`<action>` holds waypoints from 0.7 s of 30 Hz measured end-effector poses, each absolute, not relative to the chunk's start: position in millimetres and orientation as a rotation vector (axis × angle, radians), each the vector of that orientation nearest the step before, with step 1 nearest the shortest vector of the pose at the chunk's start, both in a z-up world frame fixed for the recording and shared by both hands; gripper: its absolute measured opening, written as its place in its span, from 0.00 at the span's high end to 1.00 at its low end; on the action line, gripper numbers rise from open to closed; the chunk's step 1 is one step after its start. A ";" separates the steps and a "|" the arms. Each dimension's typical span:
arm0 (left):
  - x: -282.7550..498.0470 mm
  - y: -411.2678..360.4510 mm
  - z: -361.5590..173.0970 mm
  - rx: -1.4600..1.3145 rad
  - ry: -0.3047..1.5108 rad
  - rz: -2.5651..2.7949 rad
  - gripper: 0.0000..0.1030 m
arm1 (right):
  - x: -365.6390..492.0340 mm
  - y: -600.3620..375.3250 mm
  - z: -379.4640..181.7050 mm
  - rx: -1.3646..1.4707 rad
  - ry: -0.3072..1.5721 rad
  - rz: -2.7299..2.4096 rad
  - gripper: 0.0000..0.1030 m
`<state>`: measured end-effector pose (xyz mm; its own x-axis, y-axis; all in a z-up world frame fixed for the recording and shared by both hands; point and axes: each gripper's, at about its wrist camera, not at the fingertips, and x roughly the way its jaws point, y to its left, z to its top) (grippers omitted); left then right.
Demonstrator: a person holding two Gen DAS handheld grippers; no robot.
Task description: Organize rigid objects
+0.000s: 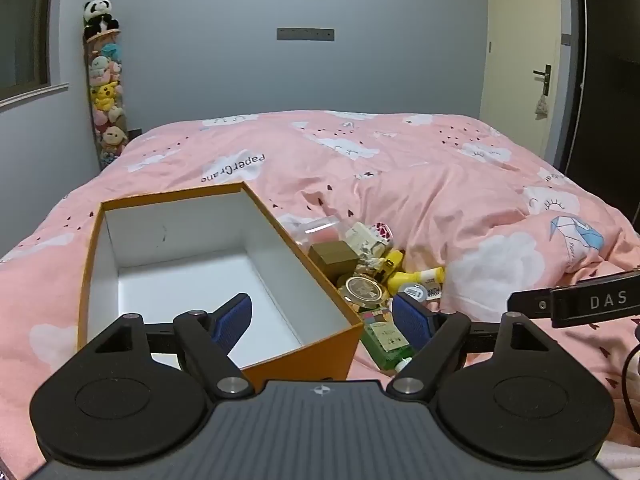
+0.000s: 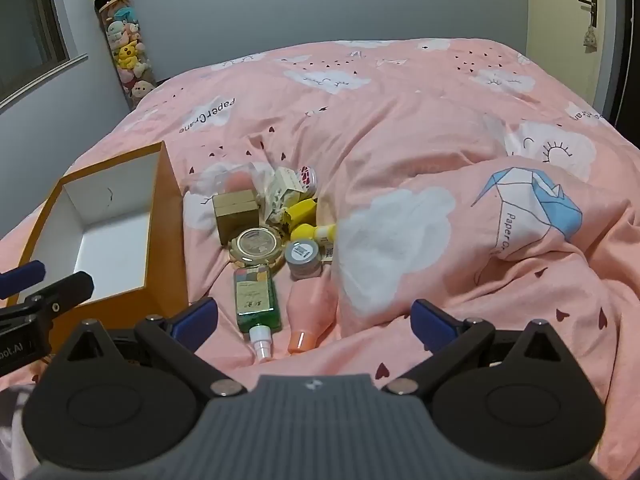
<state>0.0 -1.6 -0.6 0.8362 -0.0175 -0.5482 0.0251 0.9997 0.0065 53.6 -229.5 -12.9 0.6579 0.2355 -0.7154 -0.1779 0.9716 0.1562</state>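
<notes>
Pink quilt cover (image 2: 400,128) printed with white clouds, small dark hearts and a blue-and-white paper crane. Open cardboard box (image 2: 168,216), orange outside, white inside. Green glass spray bottle (image 2: 256,300) with white nozzle and pale patterned label. Salmon-pink plastic bottle (image 2: 310,312) with darker orange cap. Round gold tin (image 2: 256,246) with clear lid. Small grey jar (image 2: 304,258) with silvery lid. Olive-brown cardboard cube (image 2: 236,210). Yellow plastic bottles (image 2: 304,212). Black-and-white plush panda (image 1: 100,12) above a column of pastel toys. Grey-blue wall (image 1: 240,60). Cream door (image 1: 520,40) with black handle. Blue pads (image 2: 432,320), black linkages.
</notes>
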 end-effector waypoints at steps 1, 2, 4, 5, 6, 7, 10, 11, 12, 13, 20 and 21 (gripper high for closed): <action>0.0 -2.9 -0.8 0.020 0.583 -0.025 0.09 | 54.1 -230.7 -13.1 0.075 0.822 0.233 0.02; 0.8 -7.3 1.2 0.030 0.584 -0.025 0.09 | 54.8 -231.8 -13.4 0.075 0.825 0.233 0.02; 3.0 -3.1 0.0 0.004 0.595 -0.043 0.09 | 56.1 -234.2 -13.6 0.074 0.829 0.234 0.02; 0.5 -4.8 0.1 0.013 0.584 -0.041 0.09 | 56.9 -235.5 -13.5 0.072 0.831 0.234 0.02; 0.9 -4.5 -0.6 0.010 0.583 -0.040 0.09 | 53.5 -227.6 -13.5 0.071 0.827 0.244 0.02; 0.6 -3.9 -2.8 0.014 0.582 -0.040 0.09 | 53.5 -226.8 -13.3 0.069 0.827 0.245 0.02; -1.1 -2.1 -4.2 0.008 0.581 -0.044 0.09 | 56.6 -231.9 -15.2 0.075 0.827 0.250 0.02; -0.9 -3.2 -4.2 0.009 0.585 -0.044 0.09 | 56.9 -231.1 -15.0 0.075 0.829 0.249 0.02; -0.7 -3.3 -3.9 0.009 0.589 -0.044 0.09 | 57.2 -230.2 -14.7 0.075 0.831 0.249 0.02; -0.7 -3.4 -4.6 0.008 0.592 -0.044 0.09 | 57.6 -229.1 -14.3 0.076 0.833 0.248 0.02; 2.4 -5.0 -6.5 0.012 0.606 -0.045 0.09 | 54.3 -226.8 -13.0 0.071 0.832 0.254 0.02; 2.8 -5.7 -6.8 0.014 0.607 -0.046 0.09 | 54.1 -226.7 -12.9 0.070 0.833 0.253 0.02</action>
